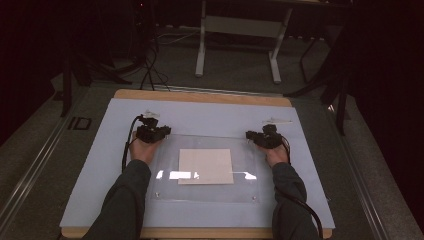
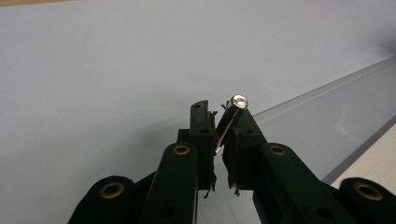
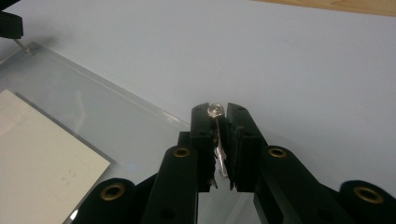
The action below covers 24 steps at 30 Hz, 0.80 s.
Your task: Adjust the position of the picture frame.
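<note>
While you're pinching a screw (image 2: 239, 101) in each gripper (image 1: 150, 133) at the acrylic sheet's (image 1: 205, 192) far corners, any tilt could drop one.

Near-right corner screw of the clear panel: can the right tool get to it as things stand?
Probably not right away: the right tool is already shut on a screw. The path over the clear panel to that corner screw looks free.

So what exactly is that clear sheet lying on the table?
The clear sheet looks like a transparent acrylic panel, rectangular, lying flat on the pale blue mat. Light glints off it. Small metal screws sit at its near corners. A cream paper square lies at its middle. At each far corner a gripper, left and right, pinches a small screw.
</note>
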{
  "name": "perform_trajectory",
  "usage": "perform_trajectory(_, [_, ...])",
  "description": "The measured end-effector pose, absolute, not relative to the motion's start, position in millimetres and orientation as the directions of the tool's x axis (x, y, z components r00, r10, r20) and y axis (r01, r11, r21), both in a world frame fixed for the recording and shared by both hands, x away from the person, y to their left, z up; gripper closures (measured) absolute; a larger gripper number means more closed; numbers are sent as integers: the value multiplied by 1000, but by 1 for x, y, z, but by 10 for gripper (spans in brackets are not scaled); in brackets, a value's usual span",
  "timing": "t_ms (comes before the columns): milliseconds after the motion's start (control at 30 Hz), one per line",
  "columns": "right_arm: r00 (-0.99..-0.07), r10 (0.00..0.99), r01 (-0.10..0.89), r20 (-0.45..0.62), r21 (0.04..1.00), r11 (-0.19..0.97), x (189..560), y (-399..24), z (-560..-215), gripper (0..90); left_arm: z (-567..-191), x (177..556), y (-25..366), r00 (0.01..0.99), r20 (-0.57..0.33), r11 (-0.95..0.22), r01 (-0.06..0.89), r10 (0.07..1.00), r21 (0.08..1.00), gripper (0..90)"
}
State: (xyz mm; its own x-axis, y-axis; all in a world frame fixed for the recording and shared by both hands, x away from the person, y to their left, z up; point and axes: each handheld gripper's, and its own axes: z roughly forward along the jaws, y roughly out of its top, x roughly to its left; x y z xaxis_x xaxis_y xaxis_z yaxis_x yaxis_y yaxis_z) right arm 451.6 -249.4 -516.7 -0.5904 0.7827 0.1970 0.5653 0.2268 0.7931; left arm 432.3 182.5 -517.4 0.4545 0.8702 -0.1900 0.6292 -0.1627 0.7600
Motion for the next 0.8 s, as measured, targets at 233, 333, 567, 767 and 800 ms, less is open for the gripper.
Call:
perform_trajectory(233, [-594,782,559,188,796,233,454,-245,-513,818,-519,429,184,453,-194,-157,628,870,762,825])
perform_trajectory(333, [-590,784,560,191,796,228,453,-247,-514,818,-520,429,182,456,-191,-163,629,869,760,825])
perform_trajectory(567, [-588,784,566,199,793,223,452,-251,-520,818,-523,430,180,456,-195,-160,630,869,759,823])
perform_trajectory(767, [-590,781,558,205,803,211,452,-252,-523,815,-526,428,181,454,-214,-136,622,865,771,810])
perform_trajectory(800, [-590,781,555,204,805,209,452,-252,-523,814,-527,428,182,451,-230,-121,624,862,772,807])
